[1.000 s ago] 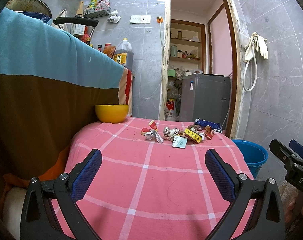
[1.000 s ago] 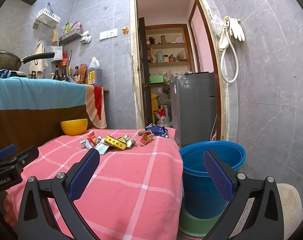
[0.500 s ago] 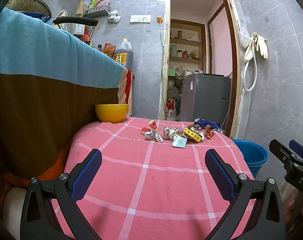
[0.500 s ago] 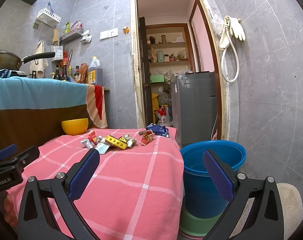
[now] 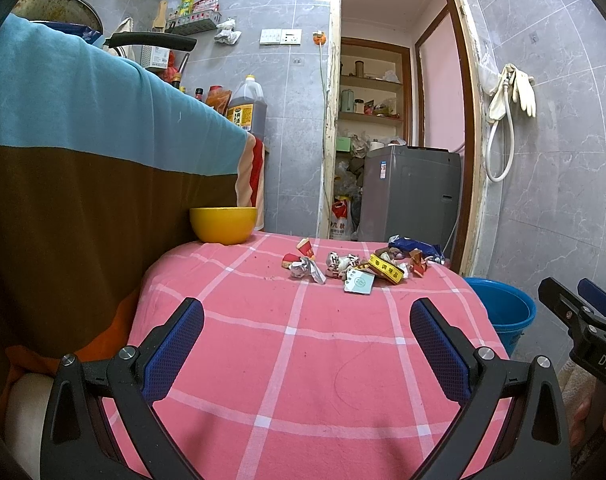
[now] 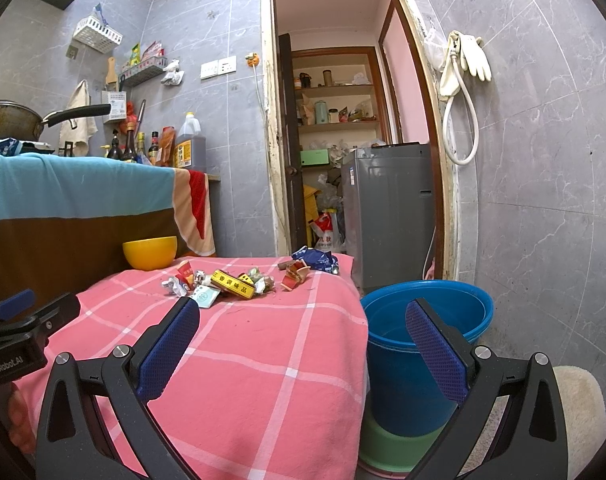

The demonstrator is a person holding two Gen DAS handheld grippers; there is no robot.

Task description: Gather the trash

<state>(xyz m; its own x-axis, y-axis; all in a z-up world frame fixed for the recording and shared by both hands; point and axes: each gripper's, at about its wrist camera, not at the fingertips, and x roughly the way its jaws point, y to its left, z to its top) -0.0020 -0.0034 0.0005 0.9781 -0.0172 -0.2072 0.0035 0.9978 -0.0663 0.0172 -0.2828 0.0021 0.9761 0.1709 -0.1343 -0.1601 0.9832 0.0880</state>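
Left gripper (image 5: 307, 336): jaws spread wide, empty, blue pads (image 5: 173, 350) hanging over the near part of the table (image 5: 311, 380), well short of the litter. Right gripper (image 6: 303, 338): likewise wide apart and empty, one finger over the table's near right edge, the other over the blue bucket (image 6: 475, 312). Its body also shows at the right margin of the left view.

Table: covered in a pink cloth with white check lines.

Trash pile (image 5: 359, 266): loose cluster near the far edge of the table, toward the far right corner. Contents:
- yellow carton (image 5: 387, 272) with printed characters, lying flat;
- pale green-white packet (image 5: 359, 282), nearest piece, touching the carton;
- crumpled silver wrappers (image 5: 305, 268);
- small red-and-white scraps (image 5: 306, 247) at the left end;
- dark blue wrapper (image 5: 415, 247) at the far right corner.

Yellow bowl (image 5: 223, 224): upright at the far left corner, apart from the pile, against a brown and teal draped cloth (image 5: 83, 160).

Blue bucket: on the floor just beside the table's right edge, stacked in a green basin (image 6: 399, 444).
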